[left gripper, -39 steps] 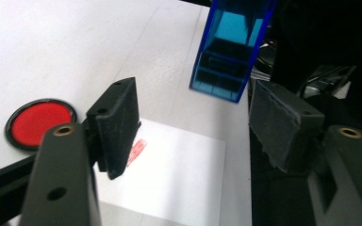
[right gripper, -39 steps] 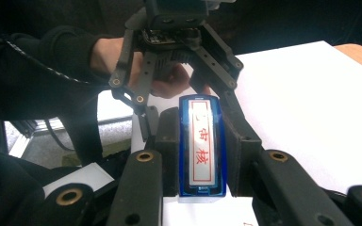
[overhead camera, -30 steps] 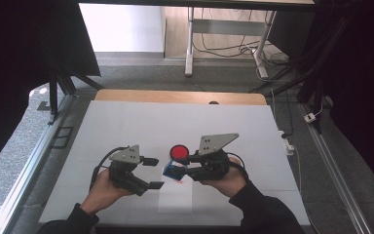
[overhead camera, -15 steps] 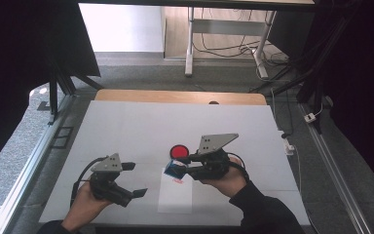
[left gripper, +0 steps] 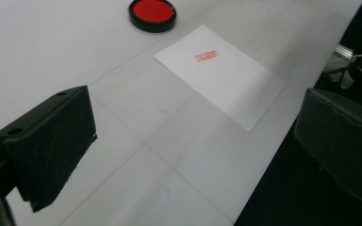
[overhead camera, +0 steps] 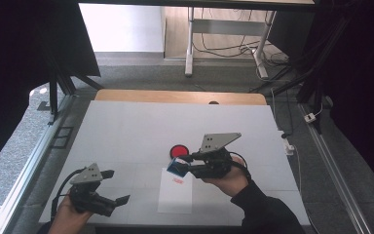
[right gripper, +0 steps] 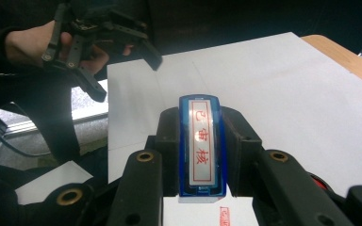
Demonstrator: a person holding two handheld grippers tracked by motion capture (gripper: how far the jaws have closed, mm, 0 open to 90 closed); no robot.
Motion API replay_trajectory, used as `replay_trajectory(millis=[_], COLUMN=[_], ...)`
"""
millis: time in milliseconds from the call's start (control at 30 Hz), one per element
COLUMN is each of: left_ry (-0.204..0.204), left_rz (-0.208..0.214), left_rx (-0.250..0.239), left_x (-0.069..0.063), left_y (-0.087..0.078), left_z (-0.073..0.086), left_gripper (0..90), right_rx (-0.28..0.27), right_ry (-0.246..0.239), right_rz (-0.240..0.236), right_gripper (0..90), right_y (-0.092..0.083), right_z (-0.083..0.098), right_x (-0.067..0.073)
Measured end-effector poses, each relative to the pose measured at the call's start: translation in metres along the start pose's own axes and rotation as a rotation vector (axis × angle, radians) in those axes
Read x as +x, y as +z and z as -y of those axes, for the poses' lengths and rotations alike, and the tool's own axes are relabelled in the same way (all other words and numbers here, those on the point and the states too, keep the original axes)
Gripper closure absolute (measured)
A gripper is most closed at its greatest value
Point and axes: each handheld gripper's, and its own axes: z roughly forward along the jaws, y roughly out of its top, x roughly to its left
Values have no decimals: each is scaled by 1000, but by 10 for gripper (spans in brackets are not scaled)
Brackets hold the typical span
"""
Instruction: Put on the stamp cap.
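Start at the lower left of the high view. Your left gripper (overhead camera: 111,186) is down there near the front edge of the flat white table (overhead camera: 126,126). Its jaws have just been opening, and now they stand wide apart with nothing between them. In the left gripper view you can see bare table between the two black jaws. I think this hand is out of the way so it does not bump the paper.

Move to the middle. A white sheet of paper (overhead camera: 175,197) lies flat near the front edge. It has a small red stamp mark (left gripper: 206,55) near its top end. The paper lies flat so a stamp can press down on it well.

Just past the paper, a bit higher in the picture, sits a round red ink pad in a black case (overhead camera: 178,150). It is close, so ink is easy to reach.

Now look right of the middle. Your right gripper (overhead camera: 184,165) is squeezed tight on a small blue plastic stamp with a white face and red letters (right gripper: 201,143). The stamp is up off the table, over the top end of the paper and near the ink pad. The face with the letters is turned up toward the right gripper camera, maybe so you can check it.
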Motion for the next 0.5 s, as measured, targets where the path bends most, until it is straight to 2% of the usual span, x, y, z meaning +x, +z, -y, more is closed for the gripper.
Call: replay_trajectory(millis=[233,500], left_ry=[-41,-66], left_rz=[-52,-82], left_rx=[18,29], left_x=[4,7], left_y=[-7,-13], left_z=[14,22], left_gripper=[0,0], right_rx=[4,11], right_ry=[3,12], right_rz=[28,50], right_gripper=[712,712], right_y=[-2,-3], right_z=[3,5], right_x=[-2,-5])
